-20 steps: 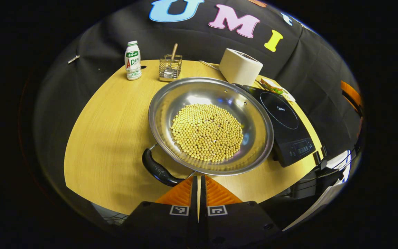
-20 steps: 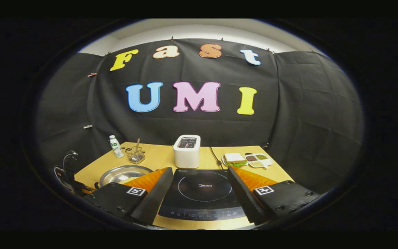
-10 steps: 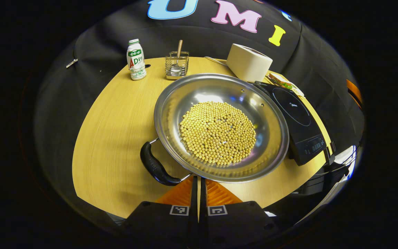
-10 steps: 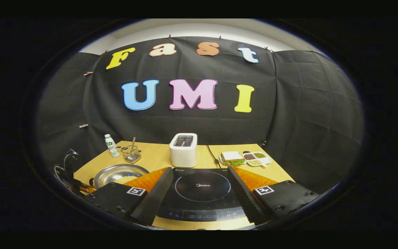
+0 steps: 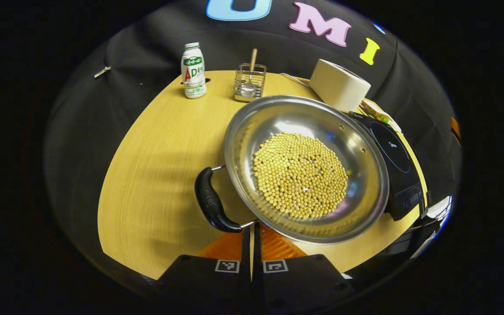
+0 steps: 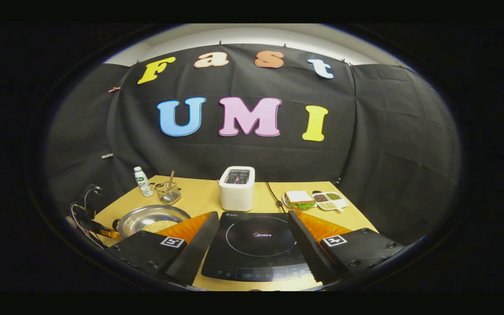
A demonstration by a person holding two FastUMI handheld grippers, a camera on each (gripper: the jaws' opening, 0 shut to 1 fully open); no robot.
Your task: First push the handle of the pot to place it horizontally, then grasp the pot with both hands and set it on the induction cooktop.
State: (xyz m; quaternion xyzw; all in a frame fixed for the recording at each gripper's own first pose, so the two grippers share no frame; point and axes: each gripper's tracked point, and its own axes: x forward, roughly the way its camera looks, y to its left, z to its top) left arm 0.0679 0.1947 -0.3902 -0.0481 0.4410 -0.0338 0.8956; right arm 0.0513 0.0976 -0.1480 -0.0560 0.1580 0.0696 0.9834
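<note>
Pushing is the step in hand, as I judge it. The left tool (image 5: 252, 232), its orange fingers pressed together with nothing between them, has its tips at the near end of the black curved handle (image 5: 211, 202) of the wide, shallow steel pot of yellow beans (image 5: 306, 168). That pot sits on the pale wooden bench (image 5: 160, 175), just left of the flat black induction cooktop (image 6: 256, 243), whose glass top is bare. The right tool (image 6: 252, 245) hovers over the cooktop with its fingers spread wide, holding nothing. Whether the handle already lies horizontal I cannot tell. The two-handed grasp and the lift onto the cooktop are not yet done.
</note>
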